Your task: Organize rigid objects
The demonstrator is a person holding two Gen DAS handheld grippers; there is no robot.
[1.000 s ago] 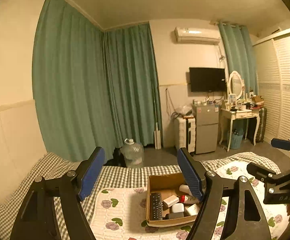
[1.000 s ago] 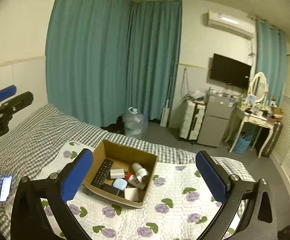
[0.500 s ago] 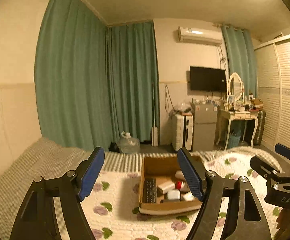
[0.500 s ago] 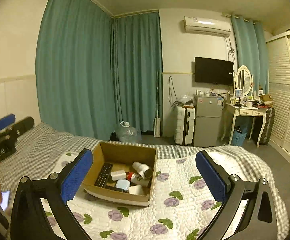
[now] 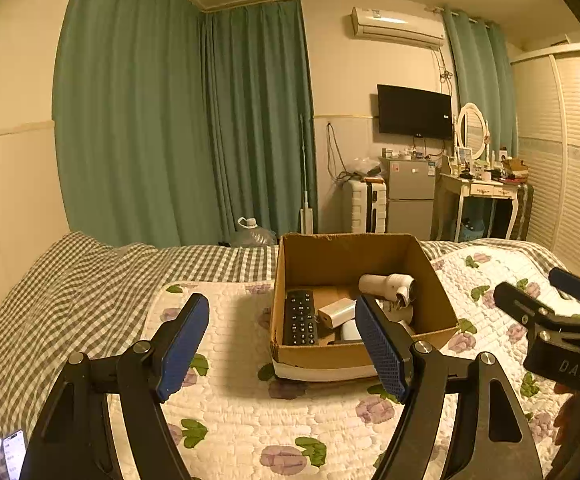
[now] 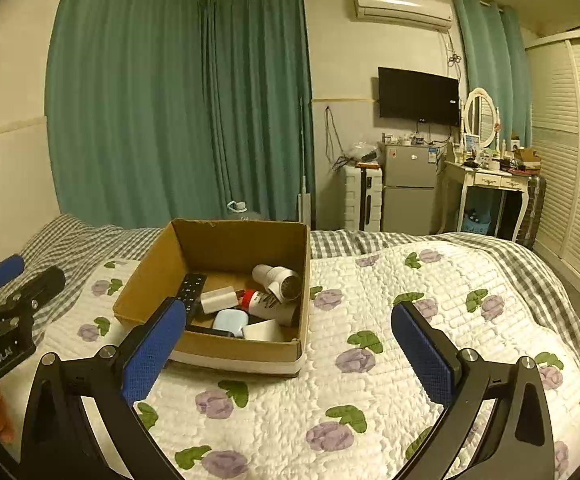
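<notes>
An open cardboard box (image 5: 290, 356) (image 6: 233, 350) stands on the floral quilt. It holds a black remote (image 5: 300, 317) (image 6: 191, 289), a white charger block (image 5: 336, 312) (image 6: 218, 299), a white cylinder (image 5: 386, 285) (image 6: 277, 280), a red-capped tube (image 6: 263, 301) and a pale blue case (image 6: 229, 319). My left gripper (image 5: 285, 344) is open and empty, just in front of the box. My right gripper (image 6: 290, 356) is open and empty, in front of the box's right corner. Each gripper shows at the edge of the other's view.
The bed has a floral quilt (image 6: 370, 360) over a checked sheet (image 5: 69, 288). A phone (image 5: 13, 454) lies at the bed's left edge. Beyond the bed are green curtains, a water jug (image 5: 251, 234), a small fridge (image 6: 408, 190) and a dressing table (image 6: 490, 184).
Both grippers have dropped and come closer to the box, which now looks larger. Both stay open and empty.
</notes>
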